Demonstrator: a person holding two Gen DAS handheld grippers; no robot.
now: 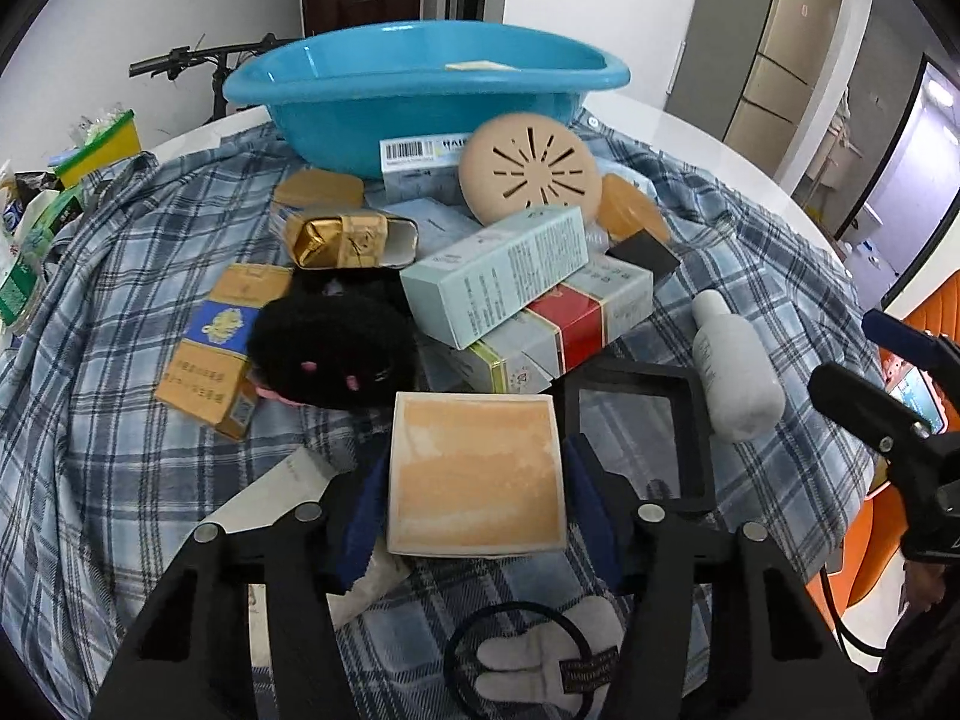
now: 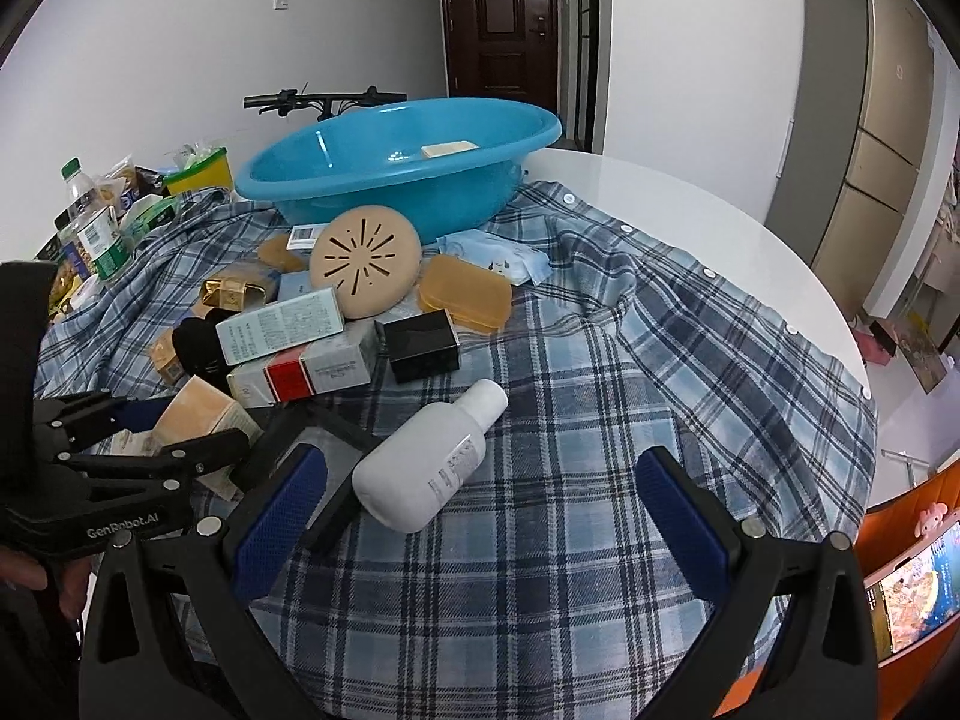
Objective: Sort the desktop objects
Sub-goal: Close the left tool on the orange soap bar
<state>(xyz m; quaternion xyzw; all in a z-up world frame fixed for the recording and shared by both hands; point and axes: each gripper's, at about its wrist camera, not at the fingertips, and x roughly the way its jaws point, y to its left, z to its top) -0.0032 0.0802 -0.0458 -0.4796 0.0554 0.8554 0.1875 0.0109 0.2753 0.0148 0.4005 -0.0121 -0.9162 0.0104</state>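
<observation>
Two grippers work over a white round tabletop (image 2: 690,204) draped with a blue plaid shirt (image 2: 600,420). The left gripper (image 1: 477,480) has its blue-padded fingers (image 1: 366,516) clamped on the two side faces of a square peach-coloured cardboard box (image 1: 477,474), which sits between them close to the near edge of the tabletop. From the right wrist view that same box (image 2: 201,414) appears tilted, and whether it rests on the cloth or is lifted clear I cannot tell.

The right gripper (image 2: 480,516) hovers with its fingers wide apart and nothing between them. A white plastic bottle (image 2: 429,459) lies on its side just ahead of the left finger of that gripper, long axis slanting from near-left to far-right, cap pointing away. The right hand is plainly the nearer one to it.

For the held box, the relation that matters is the large blue plastic basin (image 1: 420,90) at the far edge of the tabletop, straight ahead of the left fingers, beyond a heap of cartons. One small pale item already lies inside. I judge the box must travel forward and over that heap, high enough to pass the basin's rim.
</observation>
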